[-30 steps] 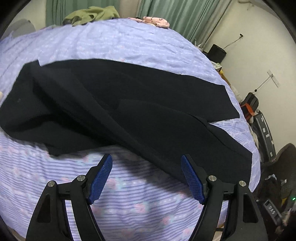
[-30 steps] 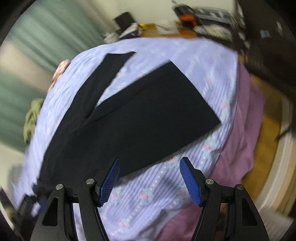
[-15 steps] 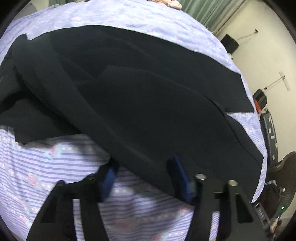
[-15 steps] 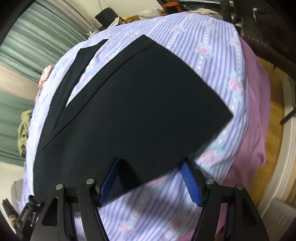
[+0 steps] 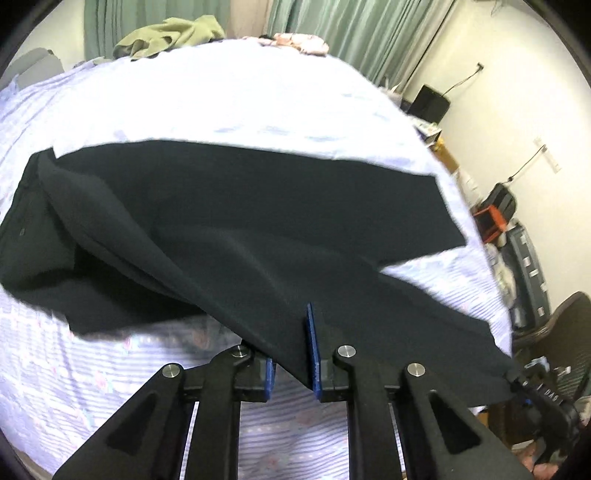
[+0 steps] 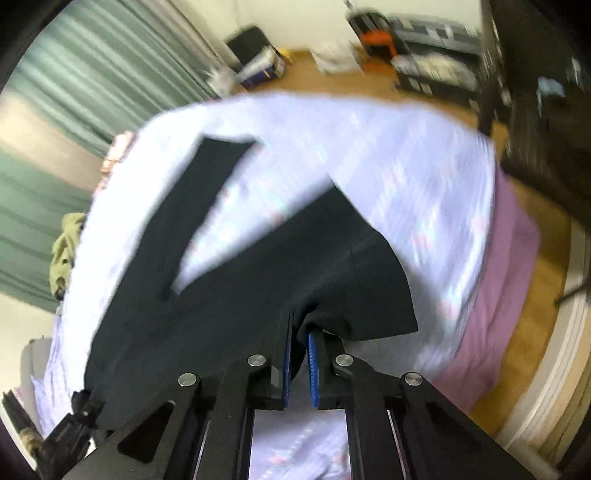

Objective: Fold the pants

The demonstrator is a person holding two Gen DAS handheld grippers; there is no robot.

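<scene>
Left wrist view: the left gripper (image 5: pixel 291 354) has its blue pads (image 5: pixel 312 354) closing on the near edge of the black pants (image 5: pixel 258 229), with the cloth pinched between them and draped up and away from the jaws. Ahead of the tool the pants spread across a lavender striped bedsheet (image 5: pixel 221 103); one leg runs off to the right ahead of the fingers, the waist end lies to the left. The cloth nearest the jaws is lifted clear of the sheet and casts a shadow beneath. Beyond the pants, at the far edge of the bed, sit an olive green garment (image 5: pixel 170 35) and a pink patterned cloth (image 5: pixel 299 40), both well apart from the tool. Green curtains (image 5: pixel 354 33) hang behind.

Right wrist view, blurred: the right gripper (image 6: pixel 301 354) has its jaws pressed nearly together on a bunched fold of the pants (image 6: pixel 332 266) at the hem end of the near leg. That leg curls up toward the fingers; the other leg (image 6: pixel 192 206) lies flat ahead and to the left on the bedsheet (image 6: pixel 388 155). A purple blanket (image 6: pixel 509 295) shows to the right of the tool, below the sheet's edge. The left gripper (image 6: pixel 74 424) shows at lower left, beside the pants' edge.
</scene>
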